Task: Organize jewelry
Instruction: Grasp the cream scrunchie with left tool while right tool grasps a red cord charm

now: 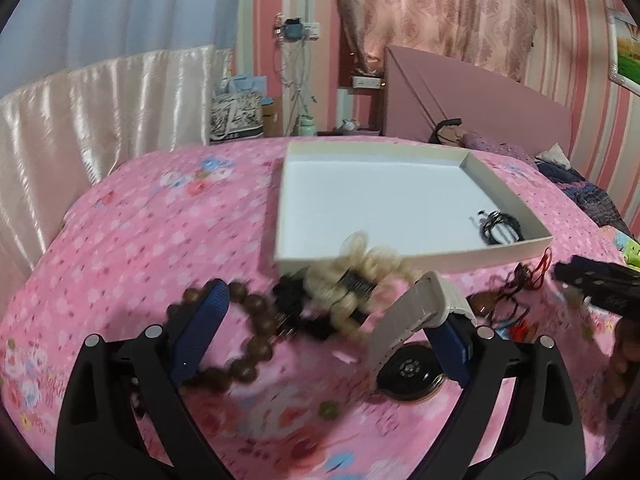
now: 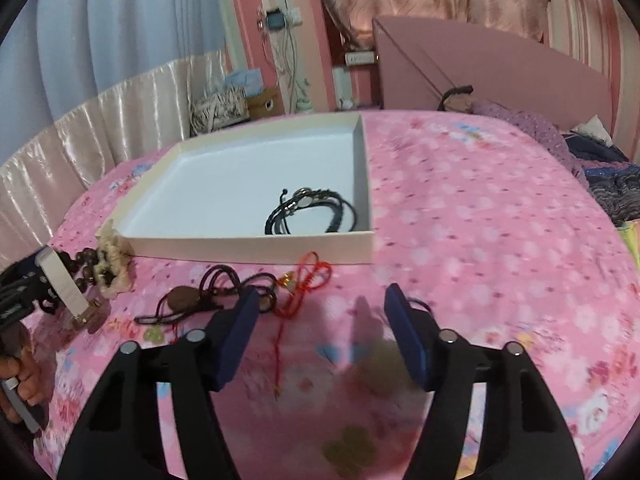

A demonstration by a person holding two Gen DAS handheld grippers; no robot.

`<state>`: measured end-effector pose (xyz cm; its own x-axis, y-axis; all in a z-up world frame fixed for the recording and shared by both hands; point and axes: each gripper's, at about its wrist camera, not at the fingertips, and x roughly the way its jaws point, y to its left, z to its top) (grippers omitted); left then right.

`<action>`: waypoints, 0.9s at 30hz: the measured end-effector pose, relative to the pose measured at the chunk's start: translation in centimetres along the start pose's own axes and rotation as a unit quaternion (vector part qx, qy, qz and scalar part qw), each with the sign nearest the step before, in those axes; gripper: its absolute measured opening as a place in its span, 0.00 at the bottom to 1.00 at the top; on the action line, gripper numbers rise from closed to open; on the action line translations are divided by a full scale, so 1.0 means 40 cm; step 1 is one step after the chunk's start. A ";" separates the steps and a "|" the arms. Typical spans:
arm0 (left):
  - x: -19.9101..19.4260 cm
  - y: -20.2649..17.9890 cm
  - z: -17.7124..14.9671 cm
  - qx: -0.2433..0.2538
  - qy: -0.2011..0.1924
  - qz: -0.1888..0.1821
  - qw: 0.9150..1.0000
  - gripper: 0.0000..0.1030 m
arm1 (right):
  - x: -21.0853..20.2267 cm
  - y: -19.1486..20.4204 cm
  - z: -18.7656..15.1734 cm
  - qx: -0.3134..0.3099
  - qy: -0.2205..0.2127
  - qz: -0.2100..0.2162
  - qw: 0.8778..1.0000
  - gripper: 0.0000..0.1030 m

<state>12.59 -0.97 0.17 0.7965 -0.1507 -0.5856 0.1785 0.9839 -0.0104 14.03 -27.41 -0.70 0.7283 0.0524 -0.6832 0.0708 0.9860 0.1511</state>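
Jewelry is being sorted into a white box (image 2: 256, 246) on the bed (image 2: 480, 220). One black cord bracelet (image 2: 312, 210) is lying in the box's near right corner; the rest is lying on the bed just in front of the box. A watch (image 1: 408, 320) with a pale strap is being approached by the left tongs (image 1: 324, 332), whose jaws are spread wide, with the strap leaning against the right finger and no pinch seen. A brown bead bracelet (image 1: 244, 332) and a cream scrunchie (image 1: 360, 276) are lying between those jaws too, so the next move is judged to call for a closing on the watch strap alone, then a lift over the box wall. The right tongs (image 2: 320, 332) are being held spread and empty above the bed, beside a dark pendant cord (image 2: 188, 298) and a red cord (image 2: 304, 284).
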 end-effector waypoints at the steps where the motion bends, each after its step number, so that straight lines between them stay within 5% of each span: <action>1: 0.007 -0.012 0.011 0.006 0.001 0.003 1.000 0.89 | 0.009 0.000 0.003 0.003 0.004 -0.003 1.000 0.58; 4: 0.031 -0.046 0.031 0.014 0.012 -0.005 1.000 0.89 | 0.051 -0.004 0.018 0.016 0.025 -0.001 1.000 0.47; 6: 0.056 -0.079 0.034 0.032 0.022 -0.002 0.999 0.89 | 0.080 -0.009 0.019 0.019 0.043 0.004 0.999 0.19; 7: 0.066 -0.089 0.033 0.035 0.026 -0.002 0.999 0.89 | 0.087 -0.012 0.018 0.022 0.046 0.007 0.999 0.13; 9: 0.098 -0.107 0.032 0.041 0.039 -0.008 0.998 0.75 | 0.086 -0.019 0.013 0.028 0.046 0.011 0.999 0.06; 10: 0.108 -0.110 0.031 0.041 0.044 -0.014 0.998 0.67 | 0.082 -0.021 0.012 0.030 0.043 0.014 0.999 0.05; 12: 0.125 -0.109 0.031 0.035 0.052 -0.022 0.998 0.30 | 0.070 -0.020 0.009 0.029 0.036 0.017 0.999 0.04; 14: 0.136 -0.101 0.031 0.026 0.057 -0.037 0.997 0.17 | 0.049 -0.015 0.009 0.026 0.023 0.024 0.999 0.04; 27: 0.027 -0.067 0.066 0.013 0.008 -0.066 0.998 0.06 | -0.089 0.001 0.074 0.011 -0.046 0.064 0.997 0.04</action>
<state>14.50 -4.02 1.70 0.7550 -0.2777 -0.5941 0.2973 0.9524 -0.0674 13.46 -28.05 3.87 0.7914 0.1624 -0.5893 -0.0127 0.9682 0.2497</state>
